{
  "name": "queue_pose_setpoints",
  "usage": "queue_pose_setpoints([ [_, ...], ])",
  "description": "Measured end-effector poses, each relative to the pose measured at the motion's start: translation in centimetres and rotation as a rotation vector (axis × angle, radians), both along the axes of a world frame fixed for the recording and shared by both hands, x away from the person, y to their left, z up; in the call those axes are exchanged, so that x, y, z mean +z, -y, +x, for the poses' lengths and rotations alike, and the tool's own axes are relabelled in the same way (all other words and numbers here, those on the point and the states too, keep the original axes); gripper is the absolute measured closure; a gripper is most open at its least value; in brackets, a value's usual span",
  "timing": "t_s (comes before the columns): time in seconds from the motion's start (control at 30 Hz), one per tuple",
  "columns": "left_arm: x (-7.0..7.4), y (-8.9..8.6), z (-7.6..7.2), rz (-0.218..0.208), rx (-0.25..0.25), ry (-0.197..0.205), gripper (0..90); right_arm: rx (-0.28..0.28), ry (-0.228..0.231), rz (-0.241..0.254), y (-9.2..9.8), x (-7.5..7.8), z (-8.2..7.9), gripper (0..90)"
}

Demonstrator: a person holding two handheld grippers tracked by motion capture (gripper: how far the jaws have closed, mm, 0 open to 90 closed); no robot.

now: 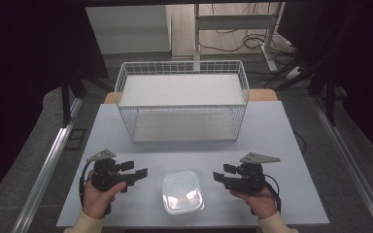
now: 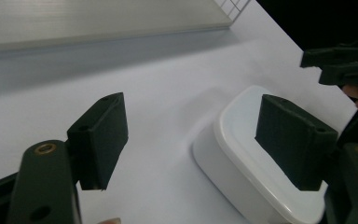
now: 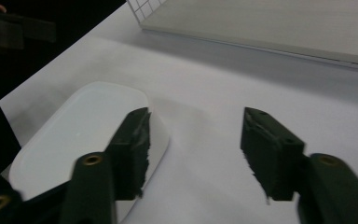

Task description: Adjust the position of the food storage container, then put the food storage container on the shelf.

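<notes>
Both of my hands are over the near edge of the table [image 1: 272,126], one gripper in each. My left gripper [image 1: 135,174] sits toward the near left corner, my right gripper [image 1: 220,174] toward the near right corner, both pointing inward at each other.

Left gripper: jaws spread wide, nothing between them. In the left gripper view [image 2: 200,140] the gap shows bare table, and the right-hand jaw overlaps the rim of the white container [image 2: 242,154]; I cannot tell whether it touches it.

Right gripper: jaws also spread, holding nothing. In the right gripper view [image 3: 193,149] the gap is open table, with the left-hand jaw overlapping the edge of the container [image 3: 84,126]. Contact uncertain here too.

White container [image 1: 182,191]: rounded rectangular plastic box with a translucent lid, closed, lying flat at the middle of the near edge, between the two grippers and apart from both in the high view.

White wire basket [image 1: 182,99]: stands across the far edge of the table, centred, open top, a pale board on its floor. Well apart from the container and both grippers.

Table surface is pale grey-blue. Each gripper has a grey three-cornered plate on top and a cable trailing toward me.
</notes>
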State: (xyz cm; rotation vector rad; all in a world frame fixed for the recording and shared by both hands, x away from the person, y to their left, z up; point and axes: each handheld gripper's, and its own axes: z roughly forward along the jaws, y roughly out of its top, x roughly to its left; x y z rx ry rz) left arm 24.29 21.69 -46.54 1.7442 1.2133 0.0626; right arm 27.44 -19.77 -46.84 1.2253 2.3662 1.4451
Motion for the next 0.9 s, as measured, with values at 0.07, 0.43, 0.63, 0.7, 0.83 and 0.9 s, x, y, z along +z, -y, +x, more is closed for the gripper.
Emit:
queue_pose_setpoints([
  [0.07, 0.1, 0.1, -0.1, -0.009, -0.006, -0.012, 25.2, -0.007, 0.005, -0.009, -0.1, 0.0, 0.0, 34.7],
  [0.43, 0.0, 0.9, -0.8, -0.041, -0.020, -0.062, 23.6, -0.012, -0.003, -0.021, -1.0, 0.1, -0.4, 25.5],
  [0.63, -0.3, 1.7, -1.1, -0.079, -0.050, -0.105, 23.6, 0.043, -0.040, -0.020, -2.1, -0.2, -0.8, 28.1],
  [0.7, -0.6, 2.0, -1.2, -0.090, -0.055, -0.121, 23.7, 0.063, -0.060, -0.022, -2.6, -0.4, -1.0, 28.9],
  [0.83, -1.3, 2.7, -1.3, -0.122, -0.082, -0.165, 24.5, 0.091, -0.089, -0.024, -3.7, -0.6, -1.3, 30.5],
  [0.9, -1.7, 3.2, -1.3, -0.116, -0.095, -0.179, 25.3, 0.104, -0.102, -0.029, -4.2, -0.8, -1.5, 30.9],
])
